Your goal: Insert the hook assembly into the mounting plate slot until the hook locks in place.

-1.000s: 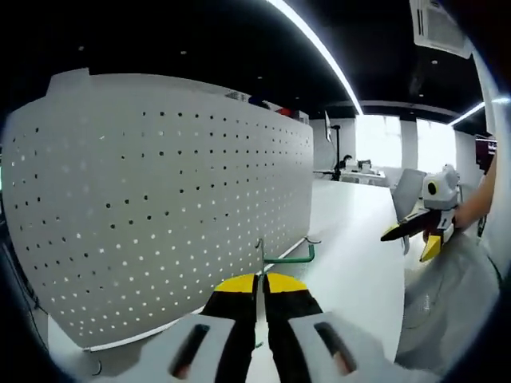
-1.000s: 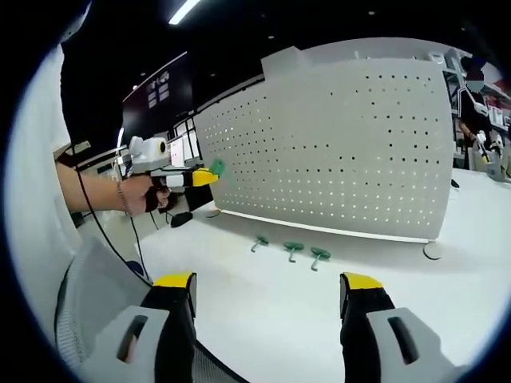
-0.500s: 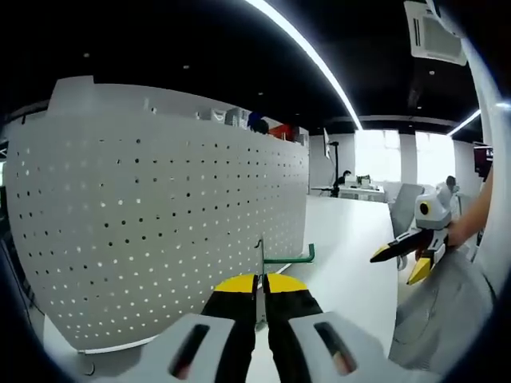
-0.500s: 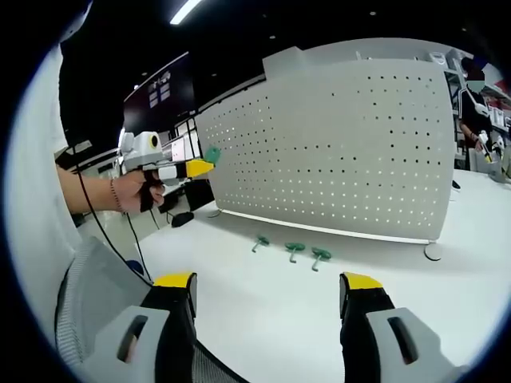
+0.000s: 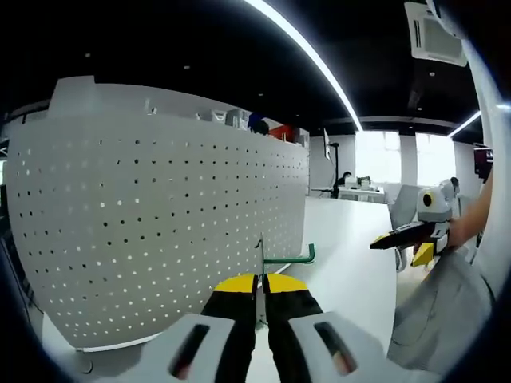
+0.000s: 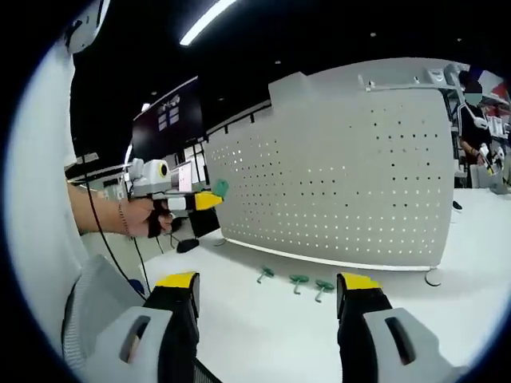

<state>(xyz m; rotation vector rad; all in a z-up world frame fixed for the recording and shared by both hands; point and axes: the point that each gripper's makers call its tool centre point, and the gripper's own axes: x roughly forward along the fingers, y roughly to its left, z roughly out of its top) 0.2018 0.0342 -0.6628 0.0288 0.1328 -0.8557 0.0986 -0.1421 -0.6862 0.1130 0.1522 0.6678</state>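
Observation:
My left gripper [image 5: 261, 281] is shut on a green hook [image 5: 289, 257], whose thin metal stem rises between the jaws and whose green arm points right. The white perforated mounting plate [image 5: 160, 231] stands upright just ahead and left of the hook. In the right gripper view, my right gripper [image 6: 267, 283] is open with nothing between its yellow-tipped jaws. That view shows the left gripper [image 6: 206, 199] held in a hand at the left, the green hook [image 6: 219, 188] at its tip near the plate [image 6: 351, 183]. Three more green hooks [image 6: 299, 281] lie on the table before the plate.
The plate stands on a white table [image 6: 263, 319]. A grey mesh chair back [image 6: 96, 307] sits at lower left in the right gripper view. The right gripper [image 5: 415, 231] and a forearm appear at the right of the left gripper view. Desks and windows lie beyond.
The left gripper rose a little with the hook a second ago, then held still. The right gripper has tilted upward, so the plate and table hooks sit lower in its view.

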